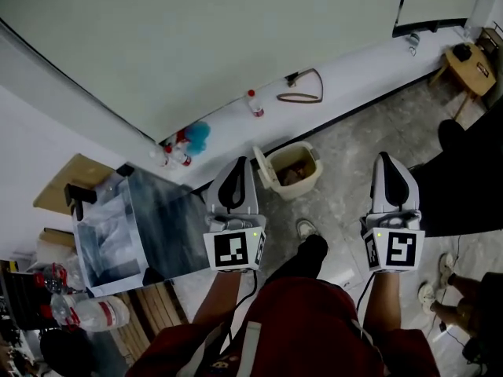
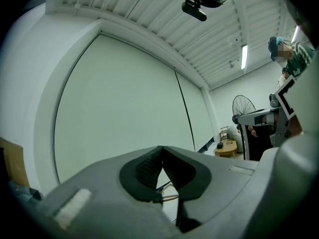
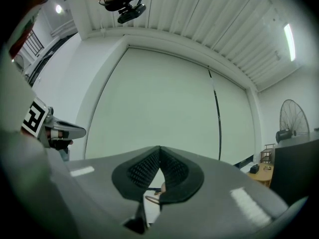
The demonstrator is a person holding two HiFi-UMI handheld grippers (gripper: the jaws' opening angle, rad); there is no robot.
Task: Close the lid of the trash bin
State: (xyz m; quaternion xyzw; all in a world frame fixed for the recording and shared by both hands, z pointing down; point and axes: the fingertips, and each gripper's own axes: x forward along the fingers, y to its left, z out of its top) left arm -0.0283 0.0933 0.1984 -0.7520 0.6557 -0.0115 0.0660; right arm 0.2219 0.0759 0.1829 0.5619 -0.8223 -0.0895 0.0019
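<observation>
A cream trash bin [image 1: 295,171] stands on the floor by the white ledge, seen in the head view. Its lid [image 1: 262,168] is tipped up at the bin's left side, and rubbish shows inside. My left gripper [image 1: 235,166] is held just left of the bin and nearer to me, its jaws shut with nothing between them. My right gripper [image 1: 385,159] is off to the bin's right, apart from it, also shut and empty. In the left gripper view the left gripper [image 2: 162,148] faces a pale wall, and so does the right gripper [image 3: 159,148] in its own view. The bin is in neither gripper view.
A white ledge [image 1: 354,73] along the wall carries a small bottle [image 1: 255,104], a looped strap [image 1: 302,91] and a blue item [image 1: 196,136]. A clear plastic box [image 1: 126,226] sits left, a wooden stool [image 1: 470,63] far right. Another person's shoes [image 1: 437,283] are lower right.
</observation>
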